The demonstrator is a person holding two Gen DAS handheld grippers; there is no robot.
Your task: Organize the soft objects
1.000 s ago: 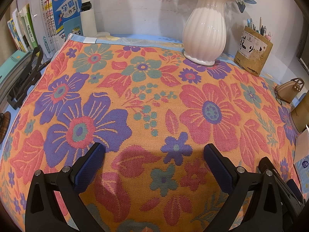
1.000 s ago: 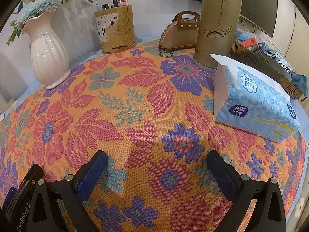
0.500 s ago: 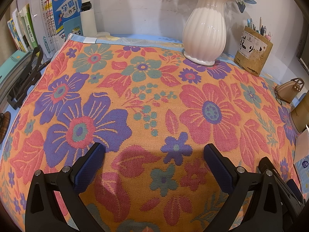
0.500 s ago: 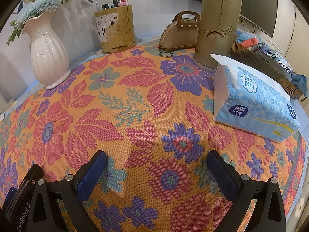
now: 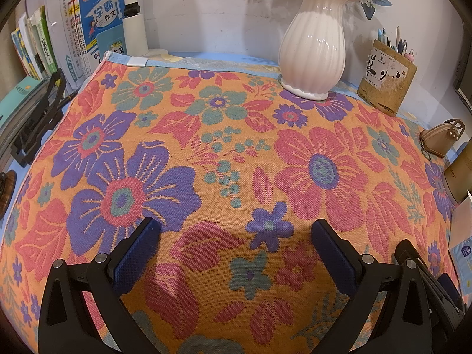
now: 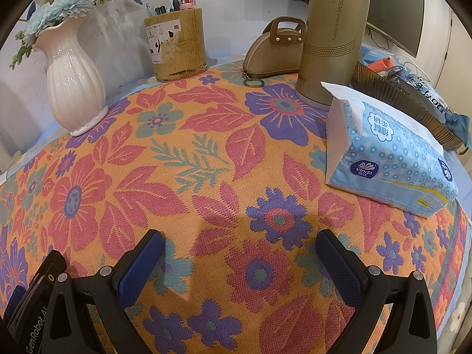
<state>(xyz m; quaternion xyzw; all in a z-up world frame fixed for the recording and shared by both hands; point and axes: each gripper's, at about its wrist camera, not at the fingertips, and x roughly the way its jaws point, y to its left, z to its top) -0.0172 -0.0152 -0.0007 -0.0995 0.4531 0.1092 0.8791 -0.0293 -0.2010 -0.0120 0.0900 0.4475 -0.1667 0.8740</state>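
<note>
An orange cloth with red, purple and teal flowers (image 5: 236,153) lies spread flat over the table; it also fills the right wrist view (image 6: 183,177). My left gripper (image 5: 235,230) is open and empty, low over the cloth's near part. My right gripper (image 6: 239,242) is open and empty, low over the cloth. A blue soft tissue pack (image 6: 389,159) lies on the cloth to the right of the right gripper. Its corner shows at the left wrist view's right edge (image 5: 463,253).
A white vase with flowers (image 5: 312,44) (image 6: 73,76), a pen holder (image 5: 386,88) (image 6: 177,44), a tan coin purse (image 6: 277,50) and a tall olive bottle (image 6: 333,35) stand at the back. Books (image 5: 73,44) stand at the far left. A dark basket (image 6: 407,103) sits at the right.
</note>
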